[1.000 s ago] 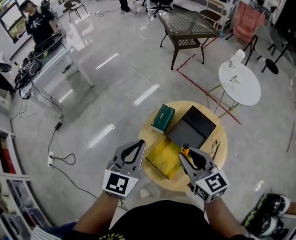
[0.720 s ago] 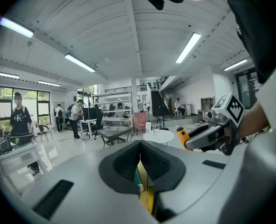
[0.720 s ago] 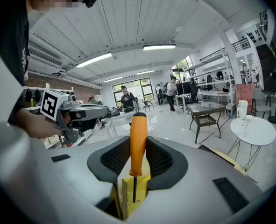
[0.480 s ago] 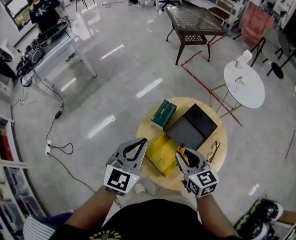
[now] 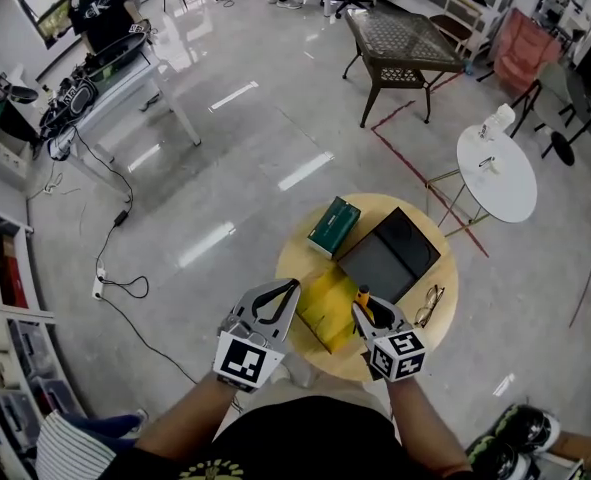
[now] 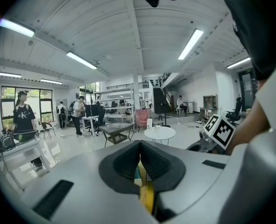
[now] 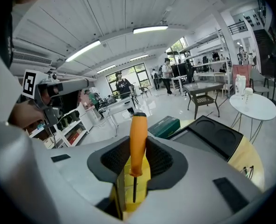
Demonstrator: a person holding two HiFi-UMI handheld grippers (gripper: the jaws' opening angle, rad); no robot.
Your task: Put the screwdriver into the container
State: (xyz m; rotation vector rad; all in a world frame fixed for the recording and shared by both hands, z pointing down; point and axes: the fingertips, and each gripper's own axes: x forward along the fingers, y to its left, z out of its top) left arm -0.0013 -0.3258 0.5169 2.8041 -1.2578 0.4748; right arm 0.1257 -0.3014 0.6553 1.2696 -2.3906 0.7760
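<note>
Glossy grey floor (image 5: 225, 158) of a large workshop surrounds the small round wooden tabletop (image 5: 447, 286) over which both hands work. The right gripper (image 7: 138, 158) is clamped on the orange-handled screwdriver (image 7: 138, 141). Its jaws pinch the lower part of the handle, so the handle stands up above them and the thin dark shaft points down below them. The tool's long axis is therefore close to upright, tip lowest.

Directly beneath that tip, in the right gripper view, lies the yellow rectangular container (image 5: 327, 311). In the head view it sits just left of this gripper, between the two hands on the near part of the tabletop. The tip looks to be above the container's near right portion rather than inside it, though how far above cannot be judged.

The left gripper (image 5: 281, 295) hovers at the container's other side with its jaws drawn together and nothing seen pinched. Only a sliver of yellow shows past its closed tips.

Farther out are a green box (image 5: 334, 225), a black moulded tray (image 5: 390, 253) and a pair of spectacles (image 5: 427, 303), all beyond the container and off the tool's line. The coming move seems to call for a short descent along the shaft's own axis, perhaps nudged slightly leftward.
</note>
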